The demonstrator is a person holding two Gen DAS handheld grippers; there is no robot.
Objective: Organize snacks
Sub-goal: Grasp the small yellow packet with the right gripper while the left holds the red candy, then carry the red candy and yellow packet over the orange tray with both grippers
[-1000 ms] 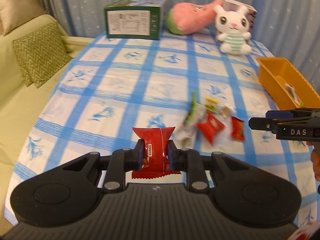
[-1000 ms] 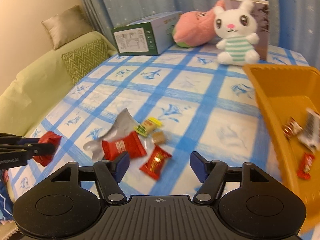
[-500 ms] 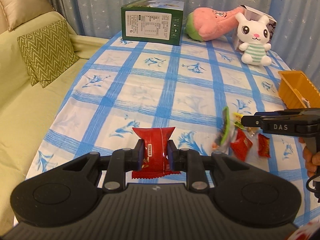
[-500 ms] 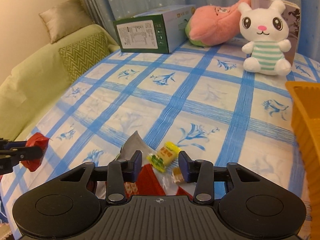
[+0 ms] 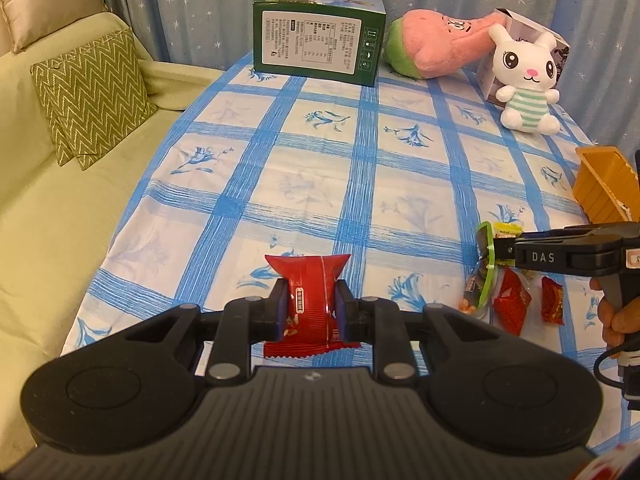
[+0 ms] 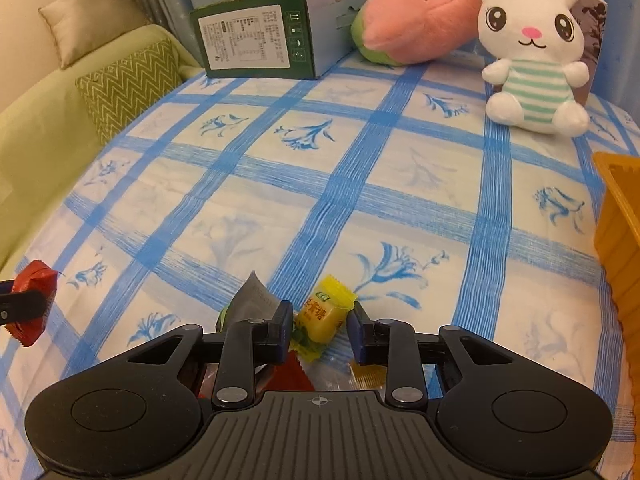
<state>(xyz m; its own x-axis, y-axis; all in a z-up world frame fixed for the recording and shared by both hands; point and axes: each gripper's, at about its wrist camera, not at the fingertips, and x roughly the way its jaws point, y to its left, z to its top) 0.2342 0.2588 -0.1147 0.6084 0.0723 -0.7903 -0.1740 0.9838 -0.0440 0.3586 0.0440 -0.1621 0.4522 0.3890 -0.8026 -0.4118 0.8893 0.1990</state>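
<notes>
Red foil snack packet (image 5: 311, 296): clamped upright between the left gripper's (image 5: 310, 307) jaws, above the blue-checked tablecloth (image 5: 360, 176).
Loose snack pile (image 5: 508, 292): on the cloth, beside the orange plastic bin (image 5: 604, 188).
Right gripper (image 6: 320, 330): jaws just closing around a yellow wrapped candy (image 6: 322, 316); firm contact cannot be told.

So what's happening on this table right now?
A person is sorting snacks with two handheld grippers. The left gripper is clamped on a red snack packet. The right gripper has just been closing its jaws around a yellow candy in the snack pile, near the orange bin.
</notes>
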